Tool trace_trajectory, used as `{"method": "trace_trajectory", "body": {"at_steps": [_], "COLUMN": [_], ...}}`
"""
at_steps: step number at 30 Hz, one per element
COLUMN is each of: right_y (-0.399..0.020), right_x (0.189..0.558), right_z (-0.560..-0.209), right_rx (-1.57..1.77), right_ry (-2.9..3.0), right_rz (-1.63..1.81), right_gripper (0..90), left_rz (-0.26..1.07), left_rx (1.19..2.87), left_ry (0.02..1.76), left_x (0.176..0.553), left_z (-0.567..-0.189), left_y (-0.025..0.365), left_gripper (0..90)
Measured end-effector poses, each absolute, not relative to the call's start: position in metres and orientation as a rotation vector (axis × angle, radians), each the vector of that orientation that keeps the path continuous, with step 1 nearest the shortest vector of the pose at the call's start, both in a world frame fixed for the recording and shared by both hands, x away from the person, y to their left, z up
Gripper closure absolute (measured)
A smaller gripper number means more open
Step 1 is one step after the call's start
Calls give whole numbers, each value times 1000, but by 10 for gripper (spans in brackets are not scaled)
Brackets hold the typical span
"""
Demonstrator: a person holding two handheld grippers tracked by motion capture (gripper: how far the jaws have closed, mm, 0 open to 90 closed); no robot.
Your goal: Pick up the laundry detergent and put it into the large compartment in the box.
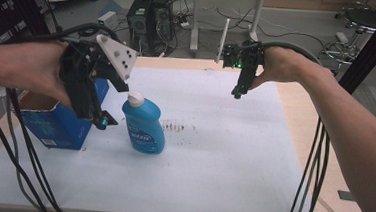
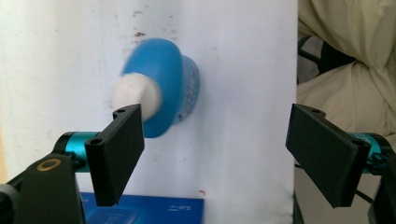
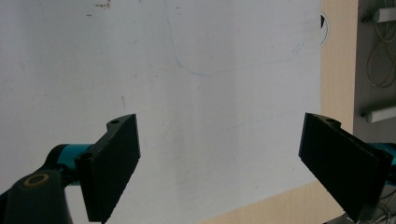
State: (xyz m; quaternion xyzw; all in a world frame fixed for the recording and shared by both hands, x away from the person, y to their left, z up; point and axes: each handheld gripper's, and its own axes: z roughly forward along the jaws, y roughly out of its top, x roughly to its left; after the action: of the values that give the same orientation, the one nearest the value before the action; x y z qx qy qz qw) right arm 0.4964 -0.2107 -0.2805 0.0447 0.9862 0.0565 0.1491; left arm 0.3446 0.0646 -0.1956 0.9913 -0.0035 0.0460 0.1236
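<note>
Hovering left gripper (image 2: pixel 215 154) over blue bottle (image 1: pixel 143 124), fingers spread wide, empty.
Best lowered squarely astride the cap; right gripper (image 3: pixel 219 172) likewise agape, empty.

one blue bottle (image 1: pixel 143 125), one blue box (image 1: pixel 62 122), two grippers, one white mat (image 1: pixel 223 153), one table (image 1: pixel 296 103)

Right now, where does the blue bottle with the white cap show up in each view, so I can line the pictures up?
High view: the blue bottle stands upright left of centre on the white sheet, beside the left gripper.
Left gripper view: the bottle is seen from above, blurred, upper left of centre, just past the left-hand black finger.
Right gripper view: not in it.
Shared landmark: the white sheet; the blue box also helps.
</note>
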Motion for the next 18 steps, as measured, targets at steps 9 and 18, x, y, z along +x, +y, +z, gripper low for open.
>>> {"method": "trace_trajectory", "body": {"at_steps": [9,18], "right_y": [-210,-210], "right_x": [495,492], "right_z": [-279,-278], "right_rx": [103,82], "right_ry": [2833,2829], "right_rz": [176,174], "right_gripper": [117,117], "left_rz": [127,120], "left_rx": [2934,2945], "left_ry": [-39,-106], "left_x": [379,393], "left_z": [-210,-235], "left_y": [55,45], "left_gripper": [196,196]}}
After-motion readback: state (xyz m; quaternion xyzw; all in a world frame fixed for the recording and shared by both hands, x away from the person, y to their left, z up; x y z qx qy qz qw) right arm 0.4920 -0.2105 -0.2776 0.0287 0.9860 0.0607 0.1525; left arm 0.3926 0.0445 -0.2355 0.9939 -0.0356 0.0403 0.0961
